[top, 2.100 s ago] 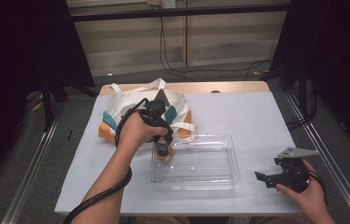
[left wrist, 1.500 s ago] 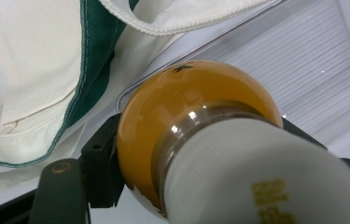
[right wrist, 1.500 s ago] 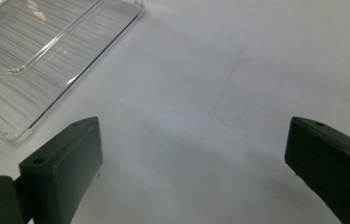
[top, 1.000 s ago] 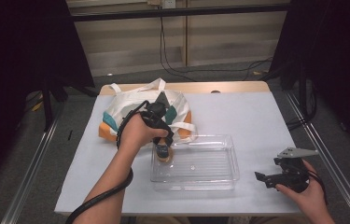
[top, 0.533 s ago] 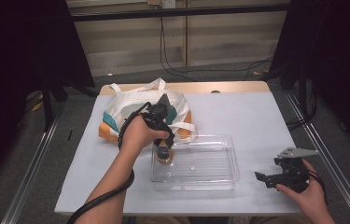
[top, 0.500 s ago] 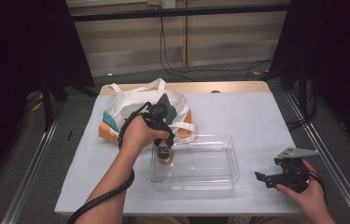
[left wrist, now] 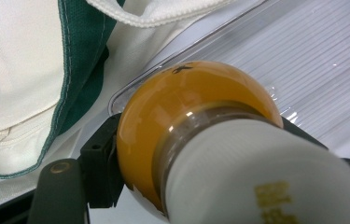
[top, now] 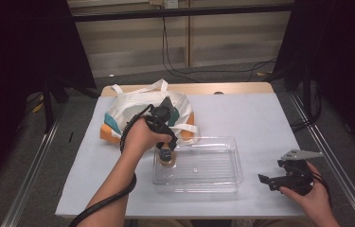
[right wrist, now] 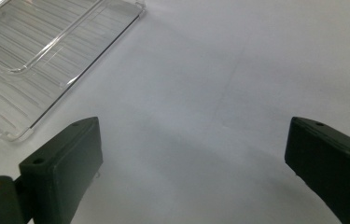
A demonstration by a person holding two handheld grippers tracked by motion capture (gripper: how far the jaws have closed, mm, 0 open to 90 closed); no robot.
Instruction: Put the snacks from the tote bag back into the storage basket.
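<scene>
My left gripper [top: 166,152] is shut on a light bulb [left wrist: 196,121] with an amber globe and a white base. It holds the light bulb [top: 167,159] low over the left end of a clear plastic tray [top: 213,182]; the globe points into the tray [left wrist: 303,60]. A cream tote bag [top: 132,106] with green and orange parts lies just behind the tray. My right gripper [top: 266,181] rests open on the table at the right, a little past the tray's right end. Its jaws stand wide apart over bare table, with the tray's corner [right wrist: 18,60] ahead to the left.
The white table [top: 260,118] has free room on its right half and along the left edge. A wooden strip [top: 241,88] runs along the far edge. Metal rails [top: 326,161] flank both sides, and cables lie on the floor beyond.
My left gripper has carried the bulb from beside the bag a little to the right and down over the tray's left end. The right gripper has stayed put.
</scene>
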